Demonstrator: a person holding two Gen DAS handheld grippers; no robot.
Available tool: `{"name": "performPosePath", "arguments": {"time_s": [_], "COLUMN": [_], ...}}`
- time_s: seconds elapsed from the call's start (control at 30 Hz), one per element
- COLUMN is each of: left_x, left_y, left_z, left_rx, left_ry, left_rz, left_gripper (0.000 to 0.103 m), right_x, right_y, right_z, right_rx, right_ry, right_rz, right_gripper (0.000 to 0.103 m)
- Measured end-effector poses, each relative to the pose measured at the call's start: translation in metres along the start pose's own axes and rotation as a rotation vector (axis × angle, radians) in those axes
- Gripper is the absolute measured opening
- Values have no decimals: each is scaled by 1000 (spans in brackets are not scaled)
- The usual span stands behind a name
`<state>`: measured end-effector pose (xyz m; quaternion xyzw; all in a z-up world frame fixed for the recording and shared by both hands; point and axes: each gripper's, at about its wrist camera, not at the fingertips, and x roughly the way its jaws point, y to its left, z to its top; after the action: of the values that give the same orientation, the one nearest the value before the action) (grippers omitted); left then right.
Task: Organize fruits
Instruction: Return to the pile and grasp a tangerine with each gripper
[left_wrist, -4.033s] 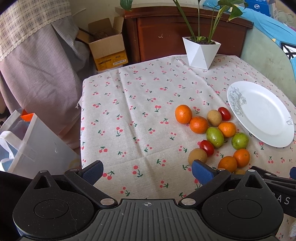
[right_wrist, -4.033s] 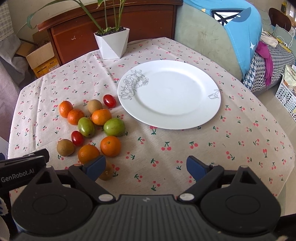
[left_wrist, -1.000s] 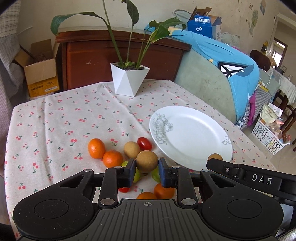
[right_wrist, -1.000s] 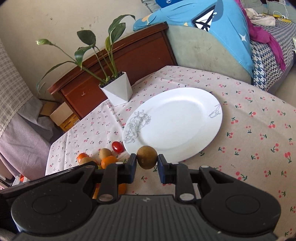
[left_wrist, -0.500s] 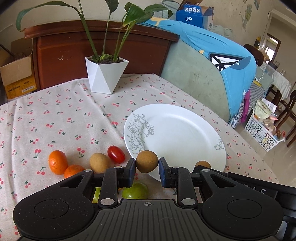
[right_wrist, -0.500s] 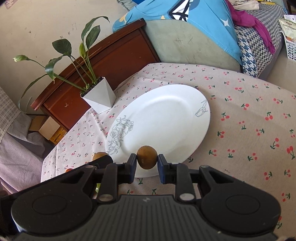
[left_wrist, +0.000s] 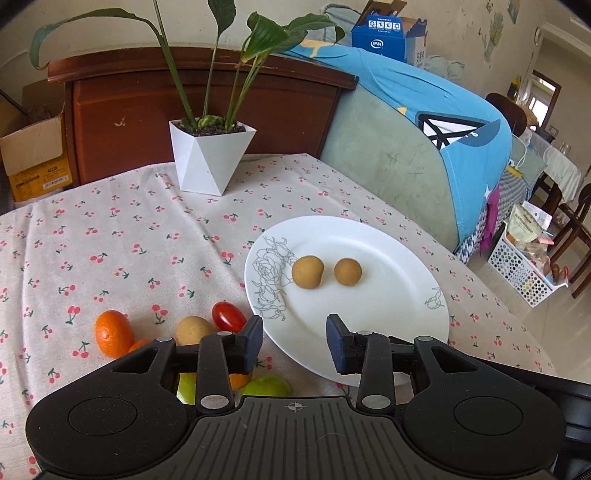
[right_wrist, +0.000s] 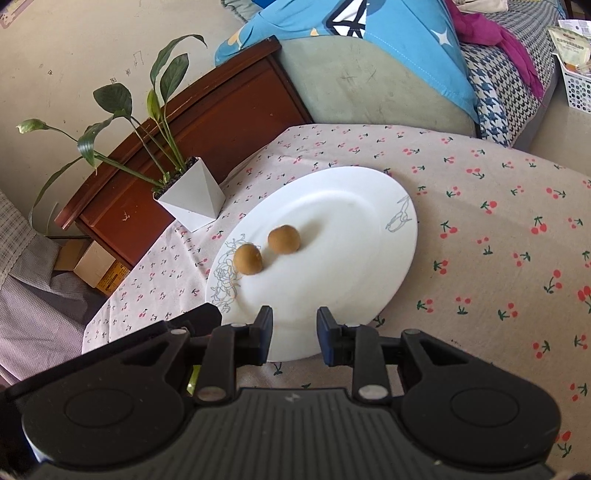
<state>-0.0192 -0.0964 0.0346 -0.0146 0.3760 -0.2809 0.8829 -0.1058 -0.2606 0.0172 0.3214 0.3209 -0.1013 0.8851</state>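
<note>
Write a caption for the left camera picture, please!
Two brown fruits sit on the white plate; the open left hand-held gripper hovers nearby.

Blue carton (left_wrist: 389, 37) behind the sofa: white logo in Chinese characters, too small to read. Cardboard box (left_wrist: 35, 157): yellow label, print illegible.

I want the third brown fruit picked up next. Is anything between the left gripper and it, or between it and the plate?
The brown fruit lies just ahead of the left gripper, off its left finger, nothing visibly between. A red tomato touching it sits toward the plate, partly in the way.
</note>
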Motion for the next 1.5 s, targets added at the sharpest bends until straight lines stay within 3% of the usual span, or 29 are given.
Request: {"name": "performPosePath", "arguments": {"time_s": [0.07,0.3,0.5,0.87,1.23,1.4,1.5], "left_x": [-6,-29,-44,-70,-72,-68,-65], "left_y": [3,22,36,44,42,37,31], "left_z": [0,-2,-13,-42,-60,-64,-66], "left_rx": [-4,-32,-66,-28,13,33,52], "left_ry": [0,-6,10,41,73,73,70], "left_rz": [18,71,99,128,126,115,98], "left_gripper": [45,51,51,52,52,51,51], "right_x": [0,-1,-2,5,17,17,16], "right_y": [1,10,17,32,44,41,39], "right_z": [0,-6,-15,-33,-43,-43,-42], "right_rx": [-4,-36,-59,-71,-111,-104,-90], "right_ry": [4,35,84,176,203,210,211], "right_rz": [9,57,112,210,187,185,183], "right_gripper": [28,28,28,32,36,27,27]}}
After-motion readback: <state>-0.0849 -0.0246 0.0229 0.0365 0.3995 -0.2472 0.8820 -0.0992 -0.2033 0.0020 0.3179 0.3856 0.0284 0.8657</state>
